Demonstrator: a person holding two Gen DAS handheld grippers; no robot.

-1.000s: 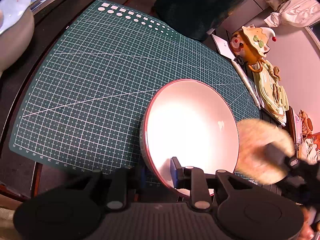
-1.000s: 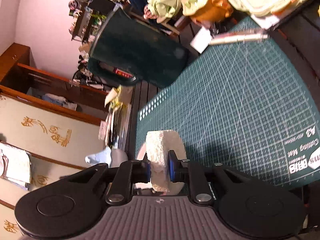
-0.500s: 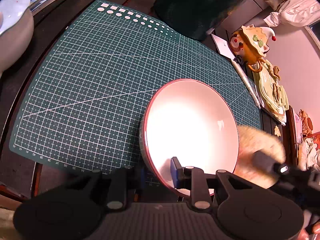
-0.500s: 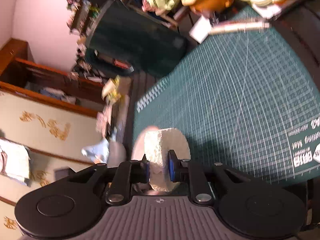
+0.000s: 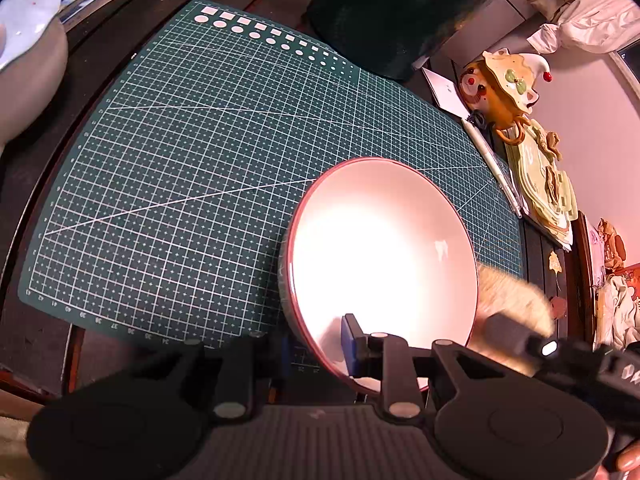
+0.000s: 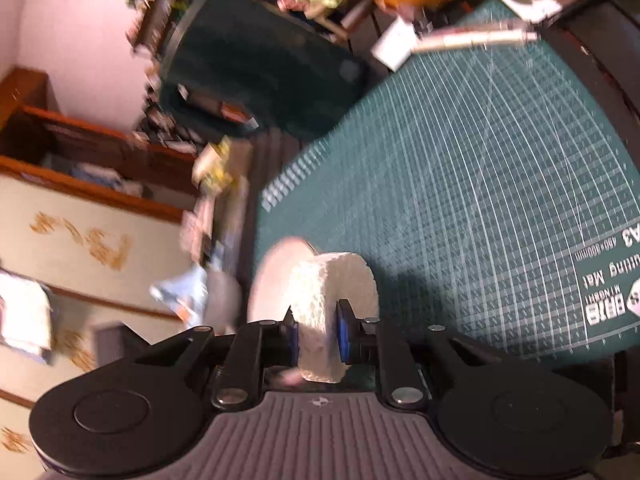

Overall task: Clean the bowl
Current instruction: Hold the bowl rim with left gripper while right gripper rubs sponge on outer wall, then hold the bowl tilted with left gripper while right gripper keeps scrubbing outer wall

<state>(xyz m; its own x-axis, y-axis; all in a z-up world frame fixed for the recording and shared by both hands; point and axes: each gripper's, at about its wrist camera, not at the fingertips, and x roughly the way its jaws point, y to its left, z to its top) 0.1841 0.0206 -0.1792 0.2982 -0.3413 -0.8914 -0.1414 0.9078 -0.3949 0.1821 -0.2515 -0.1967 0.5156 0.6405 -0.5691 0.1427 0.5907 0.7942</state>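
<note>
A white bowl (image 5: 380,256) with a red rim and green outside is held tilted over the green cutting mat (image 5: 192,152). My left gripper (image 5: 316,346) is shut on the bowl's near rim. My right gripper (image 6: 318,338) is shut on a round white sponge (image 6: 332,300). In the left wrist view the sponge (image 5: 508,300) shows blurred just outside the bowl's right rim, with the right gripper (image 5: 560,352) behind it. In the right wrist view part of the bowl (image 6: 272,276) shows behind the sponge.
A dark green container (image 5: 384,12) stands at the mat's far edge. A pen (image 5: 494,168), a cartoon-shaped dish (image 5: 504,80) and stacked plates (image 5: 544,188) lie to the right. A grey object (image 5: 24,64) sits at the left.
The right gripper with the sponge has moved down and back along the bowl's right rim, away from the bowl's inside. The bowl and left gripper have stayed in place.
</note>
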